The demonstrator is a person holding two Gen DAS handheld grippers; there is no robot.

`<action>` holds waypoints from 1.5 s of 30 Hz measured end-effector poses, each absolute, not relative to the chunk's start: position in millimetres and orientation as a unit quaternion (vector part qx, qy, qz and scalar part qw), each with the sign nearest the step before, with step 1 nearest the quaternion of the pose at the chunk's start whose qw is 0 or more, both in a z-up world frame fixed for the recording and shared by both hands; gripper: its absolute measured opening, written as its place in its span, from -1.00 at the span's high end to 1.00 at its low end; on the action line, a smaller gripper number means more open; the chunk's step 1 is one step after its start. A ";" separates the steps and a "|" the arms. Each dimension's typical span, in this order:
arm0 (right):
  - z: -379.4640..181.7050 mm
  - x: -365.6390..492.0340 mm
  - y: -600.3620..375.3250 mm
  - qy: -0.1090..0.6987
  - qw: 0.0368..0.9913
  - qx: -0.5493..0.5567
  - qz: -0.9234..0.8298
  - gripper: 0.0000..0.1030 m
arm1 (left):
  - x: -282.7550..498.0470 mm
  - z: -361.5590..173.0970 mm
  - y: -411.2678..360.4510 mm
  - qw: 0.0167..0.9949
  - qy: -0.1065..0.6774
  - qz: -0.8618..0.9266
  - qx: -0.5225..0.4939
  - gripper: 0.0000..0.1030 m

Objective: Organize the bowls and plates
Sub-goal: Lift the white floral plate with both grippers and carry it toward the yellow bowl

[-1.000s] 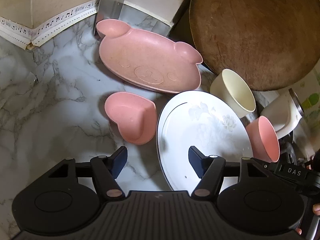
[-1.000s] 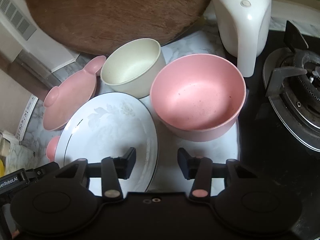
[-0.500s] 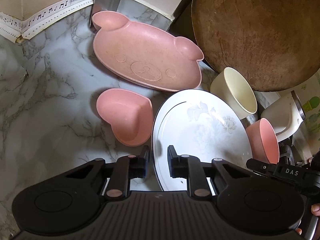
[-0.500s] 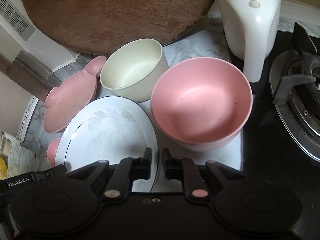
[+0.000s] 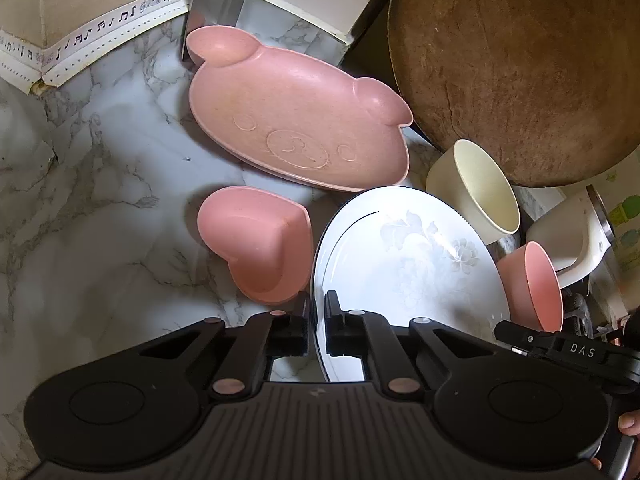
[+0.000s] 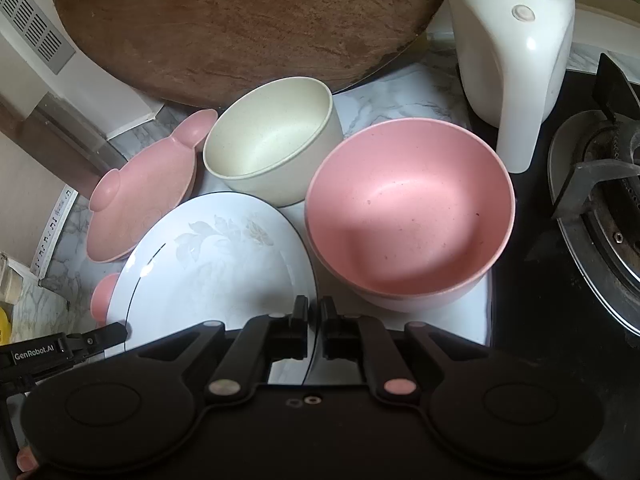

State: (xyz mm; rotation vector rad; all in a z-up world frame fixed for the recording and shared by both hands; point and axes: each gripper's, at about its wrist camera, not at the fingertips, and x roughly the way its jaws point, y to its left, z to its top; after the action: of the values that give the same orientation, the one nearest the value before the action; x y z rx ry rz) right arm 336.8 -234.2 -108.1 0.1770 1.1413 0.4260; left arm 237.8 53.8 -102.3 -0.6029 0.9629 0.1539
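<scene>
Both grippers hold the white plate (image 5: 408, 264) by its rim, one at each side. The left gripper (image 5: 317, 320) has its fingers closed on the plate's left rim, with the thin edge between the two pads. The right gripper (image 6: 311, 322) is clamped in the same way on the right rim, where the edge shows as a dark line between its fingers. The plate lies on the marble counter (image 5: 100, 248) near its front edge, and I cannot tell if it is lifted. The heart bowl (image 5: 260, 248) sits just beside the plate on the left, the bear plate (image 5: 296, 120) lies behind both, toward the back edge. The cream bowl (image 6: 272, 148) stands behind the plate, in front of the round wooden board (image 6: 240, 20) that leans at the back. The pink bowl (image 6: 412, 212) is just to the right of the plate. A white kettle (image 6: 512, 60) stands behind this bowl, and the stove (image 6: 600, 200) lies at the right end of the counter.
</scene>
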 end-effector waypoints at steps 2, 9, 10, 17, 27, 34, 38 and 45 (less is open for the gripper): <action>-107.6 335.2 -232.7 0.531 0.820 0.079 0.199 0.87 | 238.0 -101.9 53.5 0.842 0.456 0.073 -0.281 0.88; -102.5 331.2 -233.5 0.522 0.825 0.070 0.205 0.87 | 233.9 -101.7 53.1 0.845 0.454 0.069 -0.274 0.89; -101.1 330.6 -233.9 0.521 0.825 0.071 0.205 0.87 | 233.2 -101.4 52.3 0.846 0.453 0.069 -0.272 0.89; -94.6 325.7 -233.3 0.510 0.830 0.067 0.213 0.88 | 225.7 -97.6 52.0 0.851 0.445 0.065 -0.272 0.89; -72.2 306.0 -227.3 0.492 0.838 0.063 0.226 0.88 | 205.9 -80.3 59.4 0.858 0.429 0.063 -0.274 0.89; -58.1 290.3 -206.8 0.480 0.840 0.060 0.247 0.88 | 184.6 -68.1 77.1 0.863 0.412 0.071 -0.285 0.89; -53.7 281.2 -188.6 0.477 0.836 0.056 0.264 0.88 | 166.6 -61.6 91.6 0.865 0.403 0.083 -0.286 0.89; -50.6 266.1 -145.0 0.476 0.827 0.043 0.298 0.88 | 129.6 -56.8 129.6 0.865 0.389 0.114 -0.296 0.89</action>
State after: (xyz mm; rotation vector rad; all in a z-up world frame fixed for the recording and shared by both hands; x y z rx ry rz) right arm 266.1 -145.0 -50.6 0.0917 1.0102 0.6334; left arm 129.6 129.6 -56.8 -0.6206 0.8159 0.2386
